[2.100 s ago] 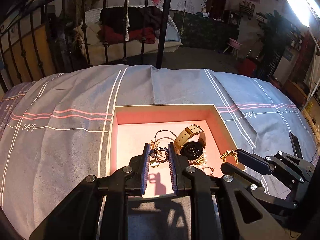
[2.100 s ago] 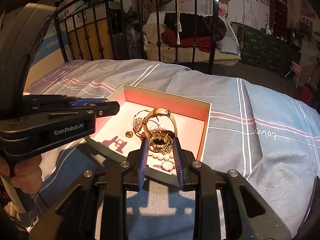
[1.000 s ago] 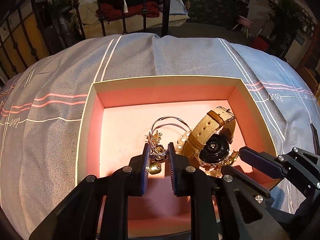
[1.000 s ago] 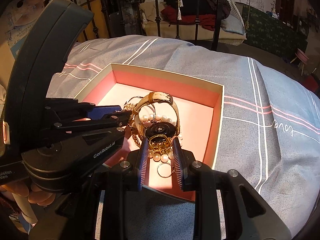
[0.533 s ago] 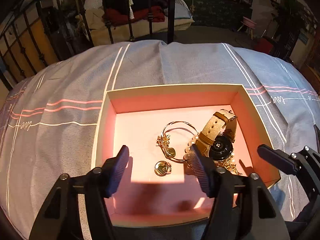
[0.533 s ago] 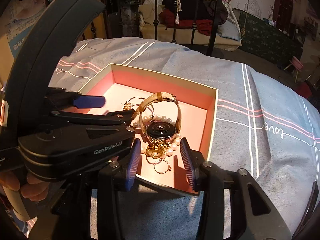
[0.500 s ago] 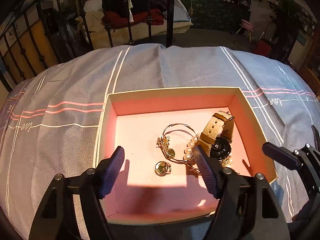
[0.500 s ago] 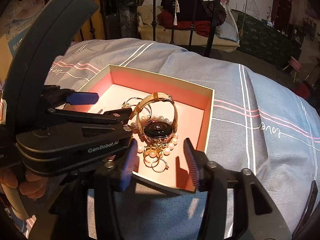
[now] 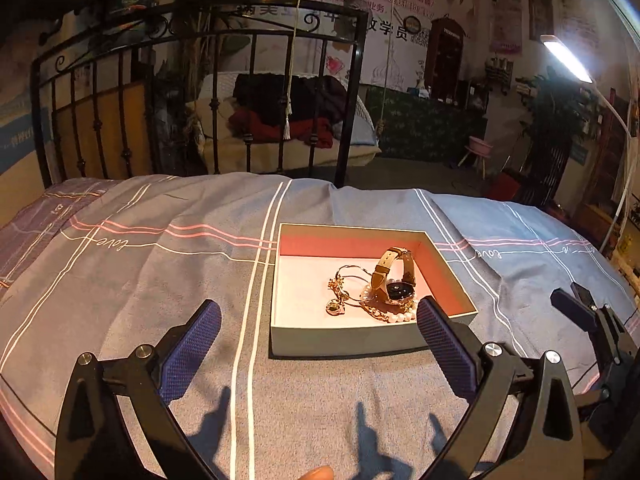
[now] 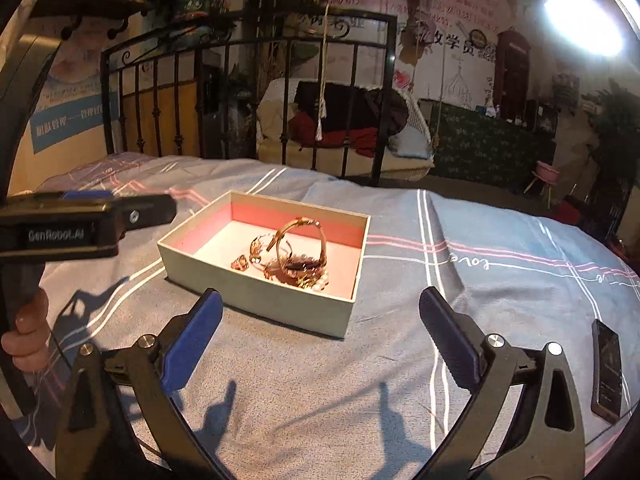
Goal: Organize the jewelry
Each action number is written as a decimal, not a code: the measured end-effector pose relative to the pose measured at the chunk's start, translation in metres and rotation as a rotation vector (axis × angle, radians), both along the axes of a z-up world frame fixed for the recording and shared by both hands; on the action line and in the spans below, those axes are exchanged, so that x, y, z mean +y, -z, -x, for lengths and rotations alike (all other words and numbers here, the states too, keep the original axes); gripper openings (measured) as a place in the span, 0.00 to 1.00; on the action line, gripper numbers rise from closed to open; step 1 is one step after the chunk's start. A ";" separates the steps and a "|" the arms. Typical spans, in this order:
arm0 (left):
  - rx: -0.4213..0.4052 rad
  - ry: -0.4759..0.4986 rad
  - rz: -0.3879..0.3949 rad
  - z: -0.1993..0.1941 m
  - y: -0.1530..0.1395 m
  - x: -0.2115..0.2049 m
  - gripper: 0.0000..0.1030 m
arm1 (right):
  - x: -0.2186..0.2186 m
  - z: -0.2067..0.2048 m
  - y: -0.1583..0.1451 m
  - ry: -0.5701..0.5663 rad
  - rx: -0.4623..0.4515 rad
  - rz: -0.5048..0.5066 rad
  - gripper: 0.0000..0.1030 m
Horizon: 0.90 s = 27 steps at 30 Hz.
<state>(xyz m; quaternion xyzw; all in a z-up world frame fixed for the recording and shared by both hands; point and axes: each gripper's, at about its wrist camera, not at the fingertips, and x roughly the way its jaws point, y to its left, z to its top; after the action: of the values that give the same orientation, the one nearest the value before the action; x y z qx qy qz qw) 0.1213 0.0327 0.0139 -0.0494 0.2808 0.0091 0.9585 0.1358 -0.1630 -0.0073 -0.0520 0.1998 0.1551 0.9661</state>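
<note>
**Above the bedspread, both grippers spread and empty**

Over the near edge of the bedspread (image 9: pixel 160 280), left gripper (image 9: pixel 318 334) is held level, aimed at the box (image 9: pixel 348 340), jaws spread wide, nothing between them. Right gripper (image 10: pixel 320 328) is posed likewise, jaws wide apart, short of the box's near corner. Left hand (image 10: pixel 26 334) wraps its handle at the right view's left edge. Inside the box: watch (image 9: pixel 394 280) on its side with strap arched upward, toward the right wall; bracelets, pearls and pendant (image 9: pixel 335 307) tangled against it. Phone (image 10: pixel 606 370) lies near the bedspread's right edge
</note>
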 end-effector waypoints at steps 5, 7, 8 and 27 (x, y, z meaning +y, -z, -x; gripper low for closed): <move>-0.048 -0.008 -0.078 0.023 -0.001 -0.008 0.93 | -0.017 0.017 -0.021 0.052 -0.109 -0.099 0.94; -0.052 0.002 -0.096 0.026 -0.001 -0.012 0.93 | -0.019 0.021 -0.027 0.059 -0.127 -0.112 0.94; -0.059 0.005 -0.103 0.028 -0.001 -0.015 0.93 | -0.020 0.023 -0.029 0.061 -0.133 -0.114 0.94; -0.120 -0.014 -0.098 0.041 -0.006 -0.018 0.93 | -0.022 0.025 -0.024 0.062 -0.105 -0.119 0.94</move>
<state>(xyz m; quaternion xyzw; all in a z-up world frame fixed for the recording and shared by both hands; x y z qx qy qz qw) 0.0805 0.0142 0.0200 -0.0050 0.2217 0.0263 0.9747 0.1108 -0.1854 0.0168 0.0037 0.1408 0.1336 0.9810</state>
